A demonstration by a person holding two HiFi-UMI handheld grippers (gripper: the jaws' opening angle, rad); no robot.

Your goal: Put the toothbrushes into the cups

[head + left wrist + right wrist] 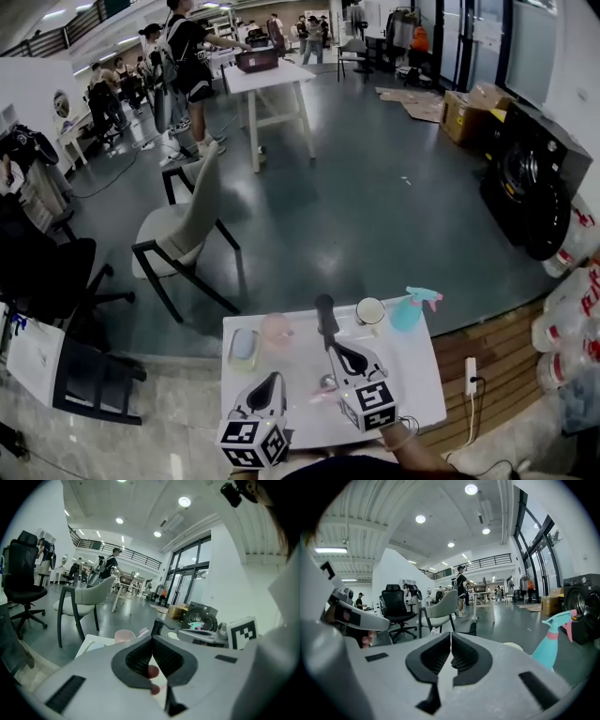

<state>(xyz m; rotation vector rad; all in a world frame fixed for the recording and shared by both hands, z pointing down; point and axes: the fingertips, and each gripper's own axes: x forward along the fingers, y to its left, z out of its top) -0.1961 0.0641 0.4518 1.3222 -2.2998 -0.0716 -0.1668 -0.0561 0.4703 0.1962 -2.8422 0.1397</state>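
Head view places both tools low over a small white counter [427, 375]. The left hand-held gripper [275, 382] is clenched: in the left gripper view its ribbed black jaws meet at the tips [151, 641]. Two small reddish-pink spots show through the slit below the tips, too blurred to identify. The right hand-held gripper [339, 352] is likewise clenched on nothing, its jaws pressed together in the right gripper view [451, 637].

Between the two tools a blurred pink streak [319, 394] lies on the counter; I cannot tell whether it is a toothbrush.

Just ahead of the left hand-held gripper stands a round pink plastic cup [277, 330] [124, 634], with a pale blue-green block [242, 347] to that cup's left. A black upright object [325, 314] rises just beyond the right hand-held gripper's tips. Ahead and to its right sits a white cup [369, 311] [513, 645], then a teal plastic spray bottle [411, 309] [548, 641] near the counter's far corner.

Beyond the counter, on the grey floor, stands a grey-white chair with black legs [183, 225], and far off to the right is a black front-loading washing machine [525, 178].
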